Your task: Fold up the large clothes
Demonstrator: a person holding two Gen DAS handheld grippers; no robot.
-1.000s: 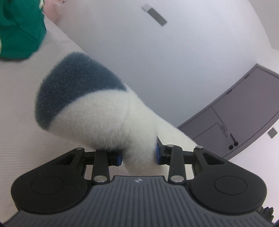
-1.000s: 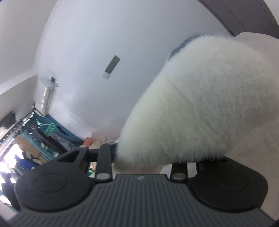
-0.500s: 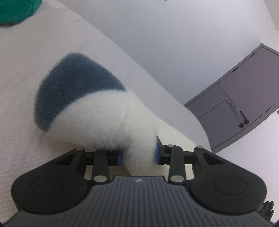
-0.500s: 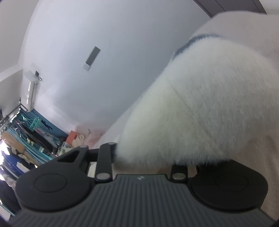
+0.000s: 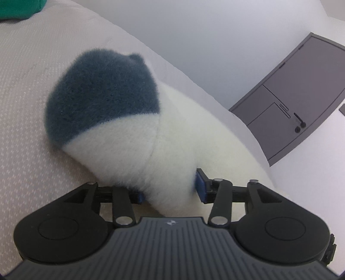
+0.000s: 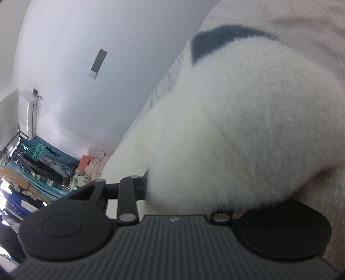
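Broad pale quilted bed surface (image 5: 32, 90), filling the left side of the left wrist view and running off toward a grey wall. On it, bunched thick, a fluffy white garment (image 5: 133, 150) with a slate-blue panel (image 5: 101, 94), lying against the fabric beneath and rising in a bulky fold. Same fleece (image 6: 248, 120) crowding the right wrist view, blue patch at its far end. Off at the top left corner, well apart, a scrap of green clothing (image 5: 19, 8). Beyond the bed, a grey door (image 5: 301, 92).

Left gripper (image 5: 170, 189) clamped narrow on a pinch of the white pile, blue pads pressed into it from both sides. Right gripper (image 6: 183, 193) likewise buried in the fleece (right finger hidden under the fluff), left finger hard against the cloth, so judged to be gripping it.

Progress, by guess: mid-fold. Garment gathered and doubled, both ends in hand, not yet laid flat. Left to do: lowering, releasing, smoothing, perhaps another fold.
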